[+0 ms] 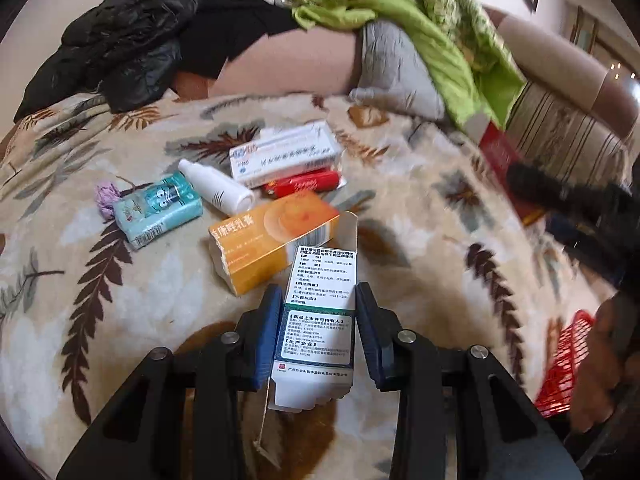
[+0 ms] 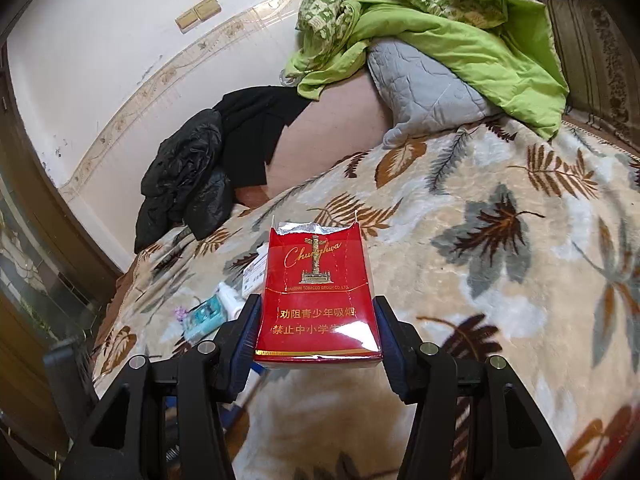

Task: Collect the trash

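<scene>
Nearest to us, the left gripper [image 1: 318, 334] has its jaws pinching a white medicine box [image 1: 320, 320] just above the leaf-patterned bed blanket [image 1: 420, 220], while the right gripper [image 2: 316, 336] has its jaws clamped on the sides of a torn-open red cigarette pack [image 2: 318, 300]. Just beyond the white medicine box lies an orange box [image 1: 276, 236], with a teal tissue pack [image 1: 158, 210], a white bottle [image 1: 216, 188], a red packet [image 1: 302, 182] and a white-and-blue box [image 1: 286, 152] farther behind it. Far beyond it we see black clothing [image 1: 120, 40], a grey pillow [image 1: 396, 68] and a green quilt [image 1: 432, 24].
</scene>
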The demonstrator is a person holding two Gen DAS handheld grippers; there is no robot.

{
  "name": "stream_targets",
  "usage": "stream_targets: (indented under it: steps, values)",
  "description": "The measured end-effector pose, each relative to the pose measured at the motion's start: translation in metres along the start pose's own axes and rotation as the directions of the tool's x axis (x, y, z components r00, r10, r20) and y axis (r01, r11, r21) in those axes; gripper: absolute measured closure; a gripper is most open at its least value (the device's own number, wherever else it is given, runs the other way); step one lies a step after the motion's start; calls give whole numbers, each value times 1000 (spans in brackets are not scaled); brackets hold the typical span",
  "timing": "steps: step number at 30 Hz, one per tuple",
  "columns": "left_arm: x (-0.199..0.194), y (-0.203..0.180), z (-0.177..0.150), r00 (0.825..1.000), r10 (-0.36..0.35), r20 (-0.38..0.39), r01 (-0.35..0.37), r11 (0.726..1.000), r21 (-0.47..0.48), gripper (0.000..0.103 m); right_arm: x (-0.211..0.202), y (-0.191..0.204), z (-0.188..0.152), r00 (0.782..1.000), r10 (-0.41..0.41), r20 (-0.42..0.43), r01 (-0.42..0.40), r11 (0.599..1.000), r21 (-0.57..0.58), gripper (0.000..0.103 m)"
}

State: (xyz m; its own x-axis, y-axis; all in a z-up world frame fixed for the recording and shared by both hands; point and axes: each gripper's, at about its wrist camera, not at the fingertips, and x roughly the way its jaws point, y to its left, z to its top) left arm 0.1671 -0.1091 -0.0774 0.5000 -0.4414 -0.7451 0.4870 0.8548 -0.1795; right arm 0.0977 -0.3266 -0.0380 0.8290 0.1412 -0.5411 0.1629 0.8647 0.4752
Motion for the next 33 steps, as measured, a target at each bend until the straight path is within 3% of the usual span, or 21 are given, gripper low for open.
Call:
stream_targets:
  steps: [5,10,14,17,25,33]
  values:
    - [-37,-10,-13,999,6,53,-5,999,-33,67,-41,3,-14,999,3,34,-1,998,-63,44]
    - [-85,-26,-43,991,71,114,-69,997,-24,67,-71,0,-38,1000,28,3,-27,992,-127,44]
    - [-99,-33,-65,978,137,158,-135,991,-23,67,-84,-9,-49,995,94,-11,-95,992,-83,44]
    - [-96,-30,-63,973,163,166,-159,987,-37,67,-78,-3,-50,995,92,-25,-94,991,-93,44]
    - [-88,-23,-55,927,314,207,-309,949,-54,67,-56,18,-55,993,98,-68,-107,984,-143,44]
    - [-90,-11,-53,901,377,213,-367,926,-87,67,-37,36,-60,990,95,-105,-113,977,-182,44]
